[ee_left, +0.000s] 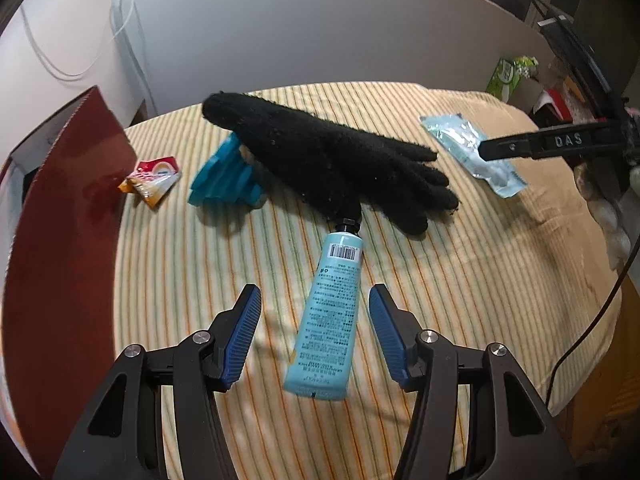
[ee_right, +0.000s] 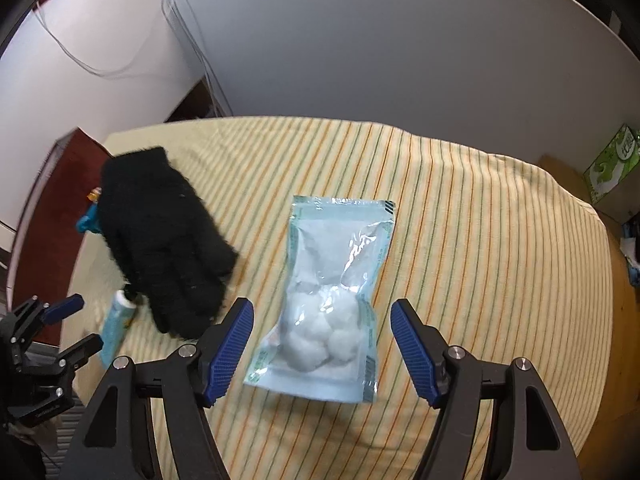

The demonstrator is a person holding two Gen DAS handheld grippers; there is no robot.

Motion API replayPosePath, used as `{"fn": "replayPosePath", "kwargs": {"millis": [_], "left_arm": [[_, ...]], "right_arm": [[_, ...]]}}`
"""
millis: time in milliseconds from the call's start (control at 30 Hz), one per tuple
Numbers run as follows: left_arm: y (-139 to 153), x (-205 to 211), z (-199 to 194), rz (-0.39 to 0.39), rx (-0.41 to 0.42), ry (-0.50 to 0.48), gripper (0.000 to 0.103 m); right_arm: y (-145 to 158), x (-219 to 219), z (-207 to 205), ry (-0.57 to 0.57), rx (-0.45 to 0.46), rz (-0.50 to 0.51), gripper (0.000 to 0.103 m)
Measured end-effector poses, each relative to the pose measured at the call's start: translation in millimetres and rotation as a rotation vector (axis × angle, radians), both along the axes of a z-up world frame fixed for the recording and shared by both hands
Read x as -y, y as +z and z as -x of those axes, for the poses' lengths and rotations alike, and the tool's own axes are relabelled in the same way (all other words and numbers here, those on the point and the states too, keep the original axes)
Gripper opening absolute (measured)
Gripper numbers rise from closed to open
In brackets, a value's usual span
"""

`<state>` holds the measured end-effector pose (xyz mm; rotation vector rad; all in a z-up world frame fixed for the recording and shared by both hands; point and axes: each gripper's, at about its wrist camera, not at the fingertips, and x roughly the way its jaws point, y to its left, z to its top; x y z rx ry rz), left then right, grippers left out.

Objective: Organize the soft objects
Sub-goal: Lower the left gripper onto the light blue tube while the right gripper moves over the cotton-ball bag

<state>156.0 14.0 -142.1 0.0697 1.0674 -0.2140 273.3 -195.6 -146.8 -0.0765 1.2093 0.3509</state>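
Worktop [ee_left: 460, 280] first: I see a black glove [ee_left: 320, 156] beyond my left claw [ee_left: 314, 332]. Cotton-ball pouch [ee_right: 328, 300] lies lengthwise between my right claw's [ee_right: 322, 344] parted jaws. Blue tube [ee_left: 328, 320] likewise sits between the left's, untouched.

Left gripper [ee_left: 314, 336] and right gripper [ee_right: 322, 346] both angled steeply downward, blue-padded jaws spread apart, gripping nothing.
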Motion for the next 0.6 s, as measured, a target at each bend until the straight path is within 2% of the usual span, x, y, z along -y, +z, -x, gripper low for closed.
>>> {"fn": "replayPosePath", "kwargs": {"millis": [333, 500, 600], "left_arm": [[-14.9, 12.0, -11.8, -0.075, -0.013, -0.029, 0.055], [-18.1, 15.1, -16.8, -0.077, -0.018, -0.036, 0.055], [-19.8, 15.2, -18.7, -0.071, -0.024, -0.039, 0.049]], "right_arm": [[-11.2, -14.0, -14.9, 0.015, -0.014, 0.069, 0.067], [-16.3, -22.3, -18.9, 0.036, -0.012, 0.125, 0.067], [-21.7, -26.9, -21.6, 0.045, -0.025, 0.149, 0.067]]}}
